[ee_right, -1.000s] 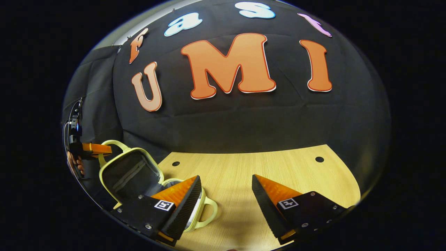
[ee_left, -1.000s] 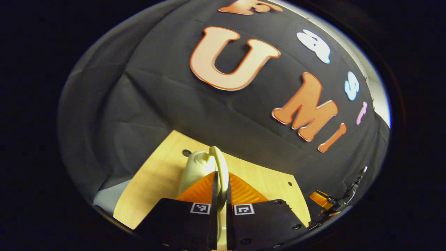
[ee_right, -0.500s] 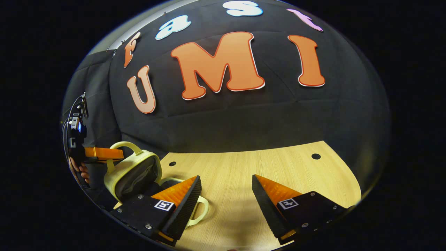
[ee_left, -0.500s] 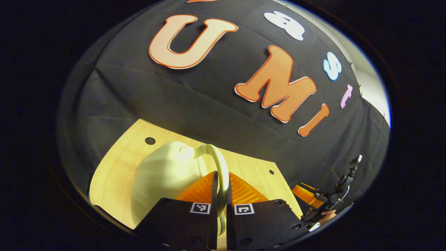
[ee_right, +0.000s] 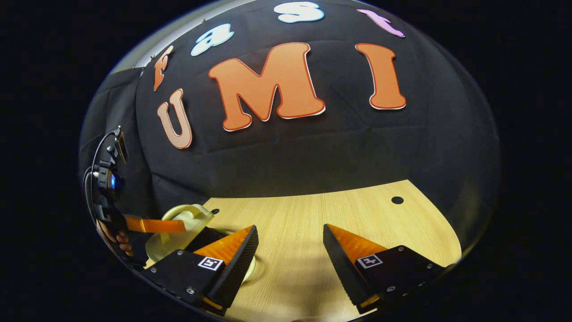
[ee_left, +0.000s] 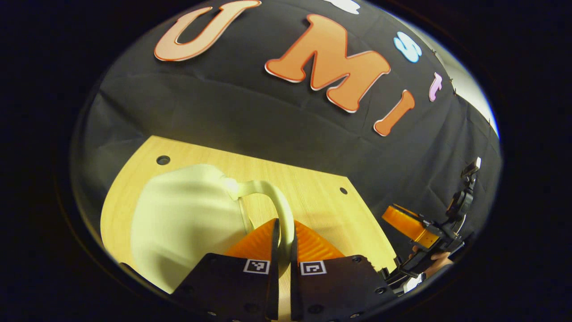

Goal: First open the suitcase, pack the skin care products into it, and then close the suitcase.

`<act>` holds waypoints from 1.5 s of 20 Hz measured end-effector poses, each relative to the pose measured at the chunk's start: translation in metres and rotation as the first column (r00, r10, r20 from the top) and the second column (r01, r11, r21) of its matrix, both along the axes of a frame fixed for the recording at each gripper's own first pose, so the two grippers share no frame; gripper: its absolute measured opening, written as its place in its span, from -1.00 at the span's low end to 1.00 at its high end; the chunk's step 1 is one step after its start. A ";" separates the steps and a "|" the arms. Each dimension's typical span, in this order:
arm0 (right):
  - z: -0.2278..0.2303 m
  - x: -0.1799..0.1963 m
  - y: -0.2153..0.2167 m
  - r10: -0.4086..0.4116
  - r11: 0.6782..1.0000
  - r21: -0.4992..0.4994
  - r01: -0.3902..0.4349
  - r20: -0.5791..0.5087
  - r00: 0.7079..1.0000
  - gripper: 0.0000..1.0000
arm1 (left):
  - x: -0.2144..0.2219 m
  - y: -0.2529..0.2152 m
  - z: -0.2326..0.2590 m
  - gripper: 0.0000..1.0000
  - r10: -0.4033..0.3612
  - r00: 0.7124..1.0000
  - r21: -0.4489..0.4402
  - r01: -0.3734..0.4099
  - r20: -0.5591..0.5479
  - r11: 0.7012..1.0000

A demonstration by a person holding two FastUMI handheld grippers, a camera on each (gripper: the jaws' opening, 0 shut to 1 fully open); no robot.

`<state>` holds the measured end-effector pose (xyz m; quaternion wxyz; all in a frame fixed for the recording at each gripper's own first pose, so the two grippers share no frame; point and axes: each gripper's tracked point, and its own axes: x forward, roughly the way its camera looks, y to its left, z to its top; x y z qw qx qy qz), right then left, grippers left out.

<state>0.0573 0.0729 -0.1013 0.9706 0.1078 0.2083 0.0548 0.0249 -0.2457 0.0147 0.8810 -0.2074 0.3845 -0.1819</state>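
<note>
While the left gripper point(ee_left: 282, 232) is clamping the handle point(ee_left: 272, 203) of the pale suitcase point(ee_left: 187, 223) on the wooden table point(ee_left: 313, 192), lid nearly down, the right gripper point(ee_right: 290, 250) is waiting wide-jawed beside it; closing seems underway, next pressing the lid flush.

We find suitcase point(ee_left: 187, 219) on bench point(ee_left: 313, 197), handle point(ee_left: 272, 199) between closed jaws of left gripper point(ee_left: 282, 237). Right gripper point(ee_right: 290, 250), jaws apart, over bench right of suitcase; booth wall behind bench.
</note>
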 end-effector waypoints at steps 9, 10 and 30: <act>-0.011 -0.001 -0.021 -0.013 1.000 0.013 0.013 -0.025 1.000 0.87 | -0.026 -0.051 -0.074 -0.78 -0.108 0.987 0.185 0.128 -0.118 0.974; -0.011 -0.001 -0.021 -0.012 1.000 0.013 0.012 -0.023 1.000 0.87 | -0.030 -0.053 -0.081 -0.78 -0.104 0.985 0.193 0.130 -0.140 0.973; 0.004 0.007 -0.030 -0.003 0.997 -0.072 0.006 0.049 0.999 0.86 | -0.042 -0.089 -0.057 0.98 -0.071 0.996 0.238 0.081 -0.049 0.968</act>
